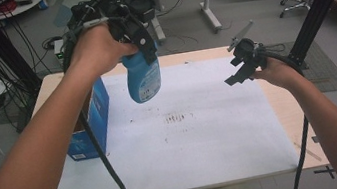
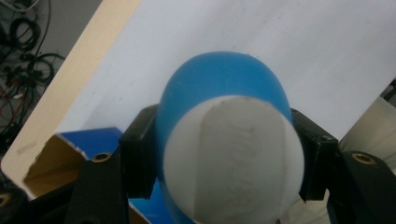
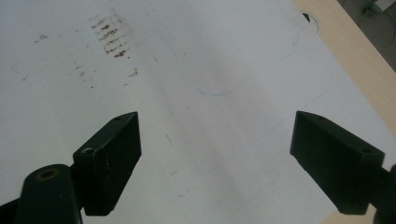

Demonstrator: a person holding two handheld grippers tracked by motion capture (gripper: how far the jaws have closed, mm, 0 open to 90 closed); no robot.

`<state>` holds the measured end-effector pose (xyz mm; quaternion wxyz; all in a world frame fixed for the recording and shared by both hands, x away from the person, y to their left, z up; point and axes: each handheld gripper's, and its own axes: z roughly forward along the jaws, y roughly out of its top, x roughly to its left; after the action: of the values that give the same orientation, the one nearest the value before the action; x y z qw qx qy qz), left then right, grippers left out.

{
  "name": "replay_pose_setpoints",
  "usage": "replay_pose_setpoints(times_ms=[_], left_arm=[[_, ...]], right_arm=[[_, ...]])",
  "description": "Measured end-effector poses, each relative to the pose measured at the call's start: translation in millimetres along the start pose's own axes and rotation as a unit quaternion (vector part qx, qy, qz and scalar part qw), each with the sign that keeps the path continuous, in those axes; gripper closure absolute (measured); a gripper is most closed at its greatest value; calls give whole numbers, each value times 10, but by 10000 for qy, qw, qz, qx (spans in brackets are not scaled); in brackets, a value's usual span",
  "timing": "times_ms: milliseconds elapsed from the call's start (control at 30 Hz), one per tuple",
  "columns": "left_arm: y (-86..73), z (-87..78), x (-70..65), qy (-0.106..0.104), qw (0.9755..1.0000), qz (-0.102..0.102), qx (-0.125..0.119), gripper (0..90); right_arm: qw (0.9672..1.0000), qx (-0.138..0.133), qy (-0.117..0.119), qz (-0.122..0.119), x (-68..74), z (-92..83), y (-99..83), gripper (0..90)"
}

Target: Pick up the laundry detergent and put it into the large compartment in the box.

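A blue bottle [image 1: 143,77] with a white cap hangs upright in the air above the white sheet, held near its top by my left gripper [image 1: 142,48], which is shut on it. In the left gripper view the white cap [image 2: 233,154] faces the camera, and both black pads [image 2: 140,154] press on the bottle's sides. My right gripper [image 1: 242,69] hovers over the right side of the sheet. Its jaws stand wide open with nothing between them, as its fingertips [image 3: 109,158] show in the right gripper view.
An open blue cardboard box [image 1: 90,121] stands on the table's left edge, below and left of the bottle. The white sheet [image 1: 189,147] covers most of the wooden table and has brown stains [image 1: 179,118] in its middle. Black frame posts rise at both sides.
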<state>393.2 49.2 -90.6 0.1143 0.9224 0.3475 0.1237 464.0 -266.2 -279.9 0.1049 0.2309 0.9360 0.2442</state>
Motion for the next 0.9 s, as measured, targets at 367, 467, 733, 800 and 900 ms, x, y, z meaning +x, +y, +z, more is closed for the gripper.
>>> replay_pose_setpoints(times_ms=[367,467,733,800,900], left_arm=[[-265,-241,330,322,9931,-1123,-23,380],[-346,-274,415,407,9896,-1383,1,380],[-567,-367,619,641,9746,-2144,120,380],[-620,-378,662,695,9696,-2343,139,380],[-690,-378,715,785,9637,-2542,210,380]], right_arm=[[10000,-38,29,-77,37,18,42,164],[9999,-54,39,-103,42,20,48,164],[9999,-78,39,-126,47,20,53,163],[9999,-83,44,-127,47,20,52,163],[9999,-83,58,-132,51,18,51,163]])
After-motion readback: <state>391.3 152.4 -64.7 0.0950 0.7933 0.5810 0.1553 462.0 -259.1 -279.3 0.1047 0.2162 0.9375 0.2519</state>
